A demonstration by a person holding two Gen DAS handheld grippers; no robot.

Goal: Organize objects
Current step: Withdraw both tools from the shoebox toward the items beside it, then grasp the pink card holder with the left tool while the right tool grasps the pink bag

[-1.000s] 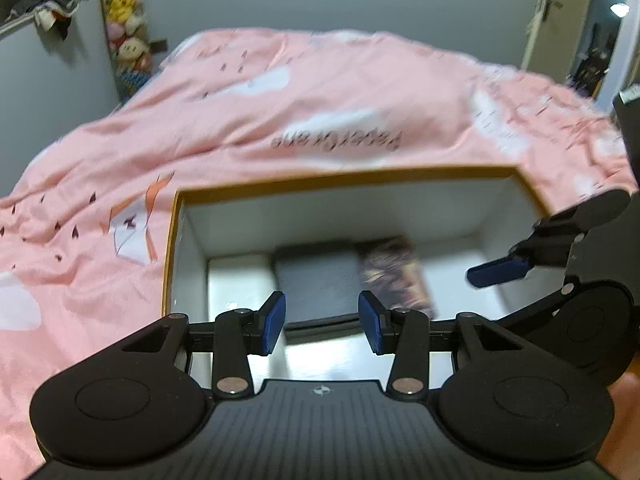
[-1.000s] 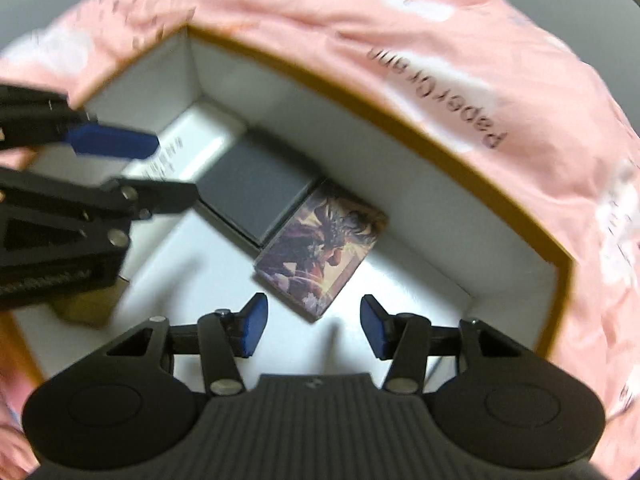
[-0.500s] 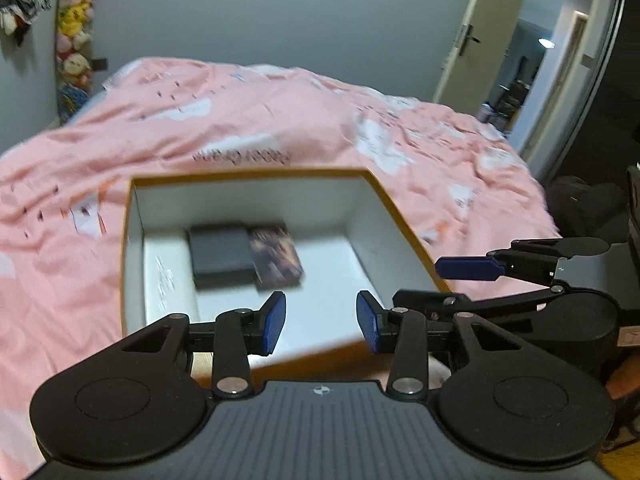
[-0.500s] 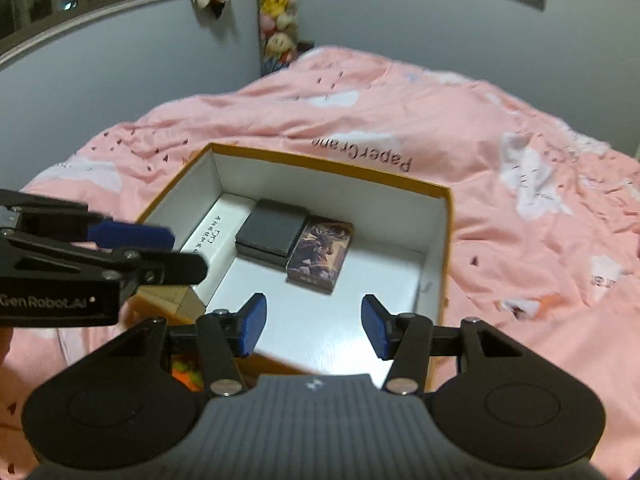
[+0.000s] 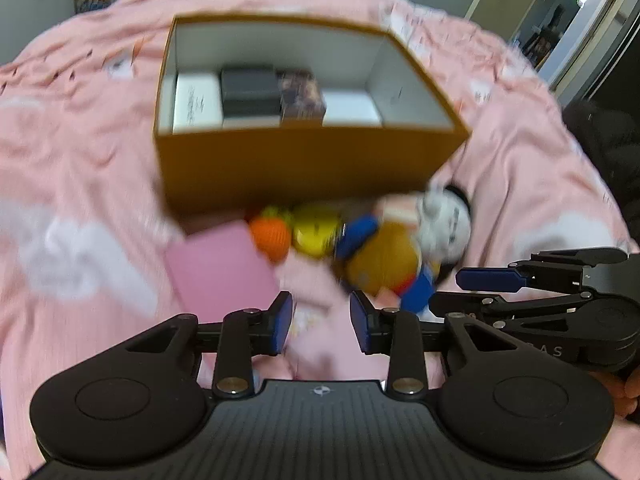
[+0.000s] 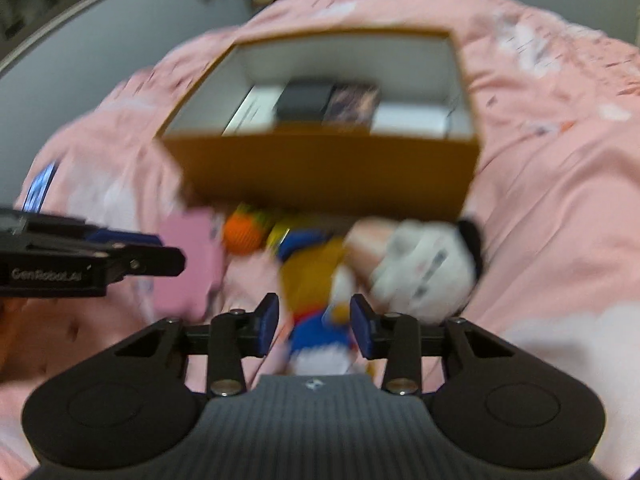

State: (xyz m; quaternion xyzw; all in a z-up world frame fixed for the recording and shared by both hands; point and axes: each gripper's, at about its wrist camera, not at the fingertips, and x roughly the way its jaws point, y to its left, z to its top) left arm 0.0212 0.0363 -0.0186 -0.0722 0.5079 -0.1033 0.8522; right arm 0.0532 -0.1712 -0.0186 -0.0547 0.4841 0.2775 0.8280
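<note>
box [image 5: 304,160] sits in the upper middle of both frames on a pink bedspread [image 5: 80,152], orange outside and white inside. on its floor, side by side, lie a white box [image 5: 198,102], a dark case [image 5: 250,90] and a card pack [image 5: 302,94]; the case and pack touch.

just below the box's near wall, on the bedspread, lies a blurred heap: a pink card [image 5: 220,272] at centre left, an orange ball [image 5: 271,238] and a yellow toy [image 5: 316,232] beside it, and a plush doll [image 5: 400,256] in blue, orange and white to the right.

left gripper [image 5: 321,322] hangs at the lower middle of its frame, jaws closing with nothing but bedspread seen between them. in the right wrist view it enters from the left edge [image 6: 132,250], over the pink card.

right gripper [image 6: 315,322] is at the lower middle of its frame above the doll's blue part; its jaws are closing, and the blur hides whether the pads touch the doll. in the left wrist view it enters from the right edge [image 5: 464,292], near the doll.
</note>
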